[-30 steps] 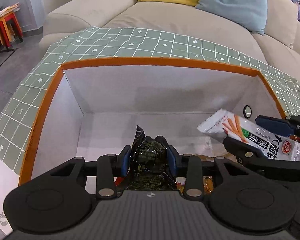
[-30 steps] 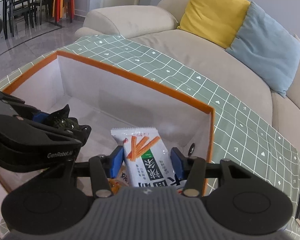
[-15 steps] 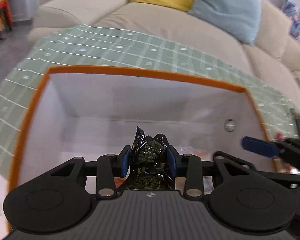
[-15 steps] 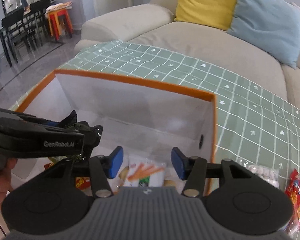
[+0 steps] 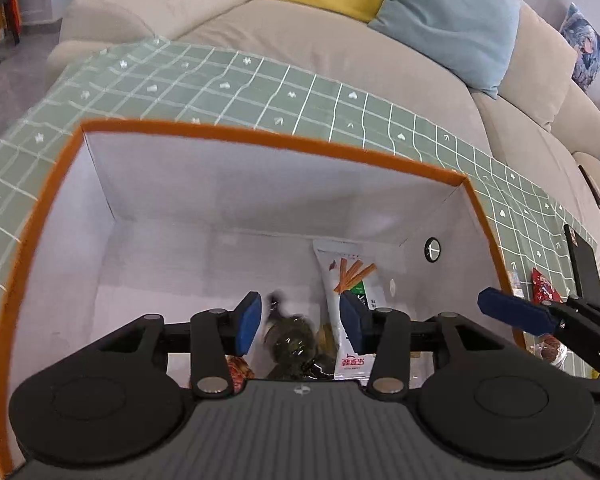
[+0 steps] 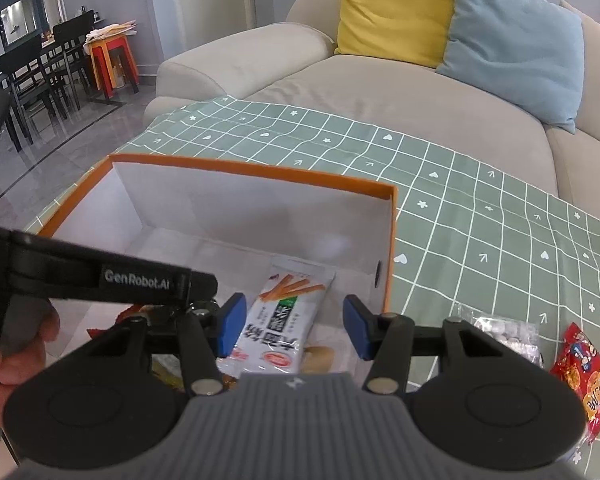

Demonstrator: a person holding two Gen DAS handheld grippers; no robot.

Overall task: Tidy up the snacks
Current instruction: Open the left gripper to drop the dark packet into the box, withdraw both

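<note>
An orange-rimmed white box (image 5: 260, 138) (image 6: 260, 170) stands on the green checked tablecloth. My left gripper (image 5: 300, 322) is open above the box. The dark green snack packet (image 5: 294, 344) lies blurred below, between its blue pads, free of them. A white stick-snack packet (image 5: 350, 280) (image 6: 284, 316) lies on the box floor at the right. My right gripper (image 6: 290, 326) is open and empty above that packet. Its blue pad (image 5: 512, 314) shows at the right of the left wrist view.
A red snack packet (image 6: 584, 376) and a clear bag of white candies (image 6: 508, 334) lie on the cloth right of the box. A dark phone (image 5: 584, 268) lies further right. A beige sofa (image 6: 380, 80) with yellow and blue cushions stands behind the table.
My left gripper opened and let go of the dark green packet, which dropped into the box. My right gripper, open since releasing the white packet, drew back and up.
</note>
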